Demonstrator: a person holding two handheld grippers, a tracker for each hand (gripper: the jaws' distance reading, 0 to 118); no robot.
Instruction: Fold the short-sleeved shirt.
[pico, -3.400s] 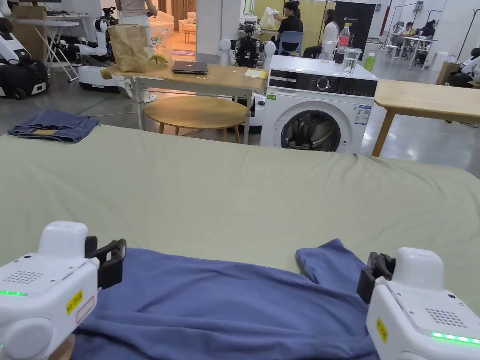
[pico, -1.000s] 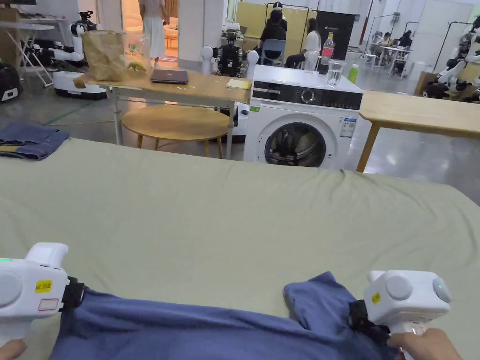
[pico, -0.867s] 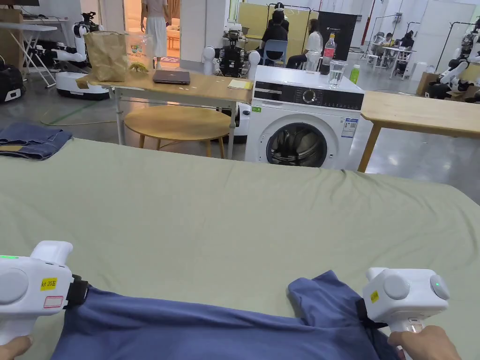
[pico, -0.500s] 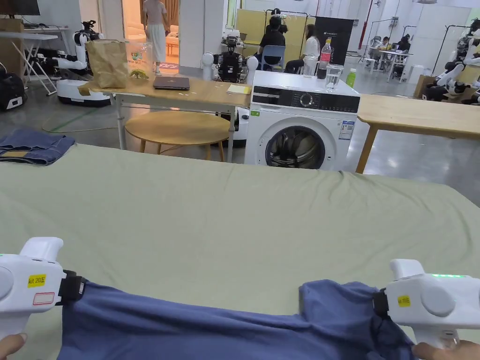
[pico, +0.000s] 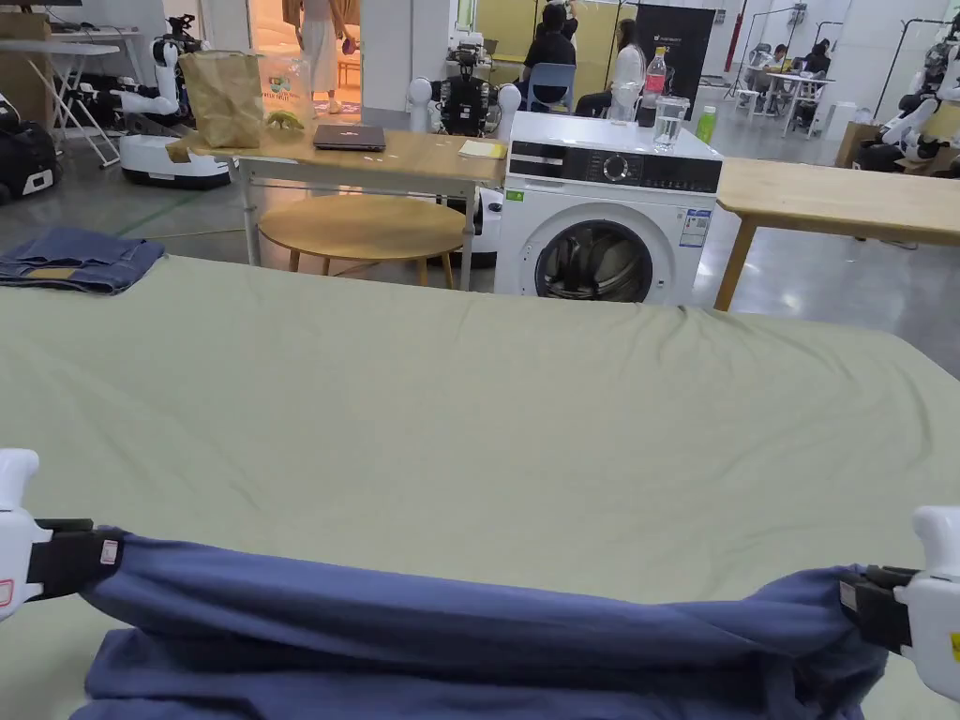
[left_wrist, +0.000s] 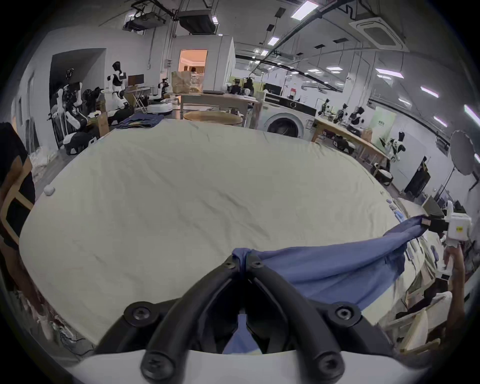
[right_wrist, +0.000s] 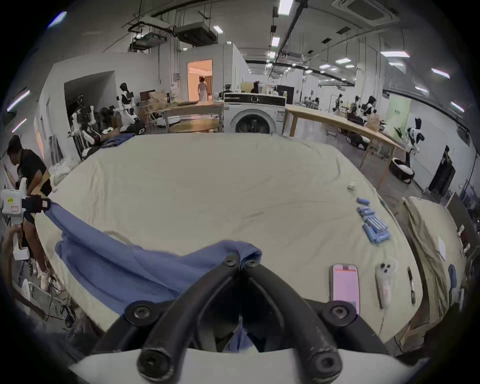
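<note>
My left tool (pico: 94, 555) and right tool (pico: 855, 592) each clamp tight on an end of the blue shirt (pico: 469, 628), stretching it into a wrinkled band above the near edge of the green-sheeted counter (pico: 487, 403).

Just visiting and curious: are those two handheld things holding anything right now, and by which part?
Yes. Both hold the blue shirt. The left tool pinches one end of its raised edge, the right tool the opposite end, stretching it above the green sheet.

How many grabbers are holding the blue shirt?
2. The left gripper pinches one end of the blue shirt; the right gripper pinches the other end.
</note>
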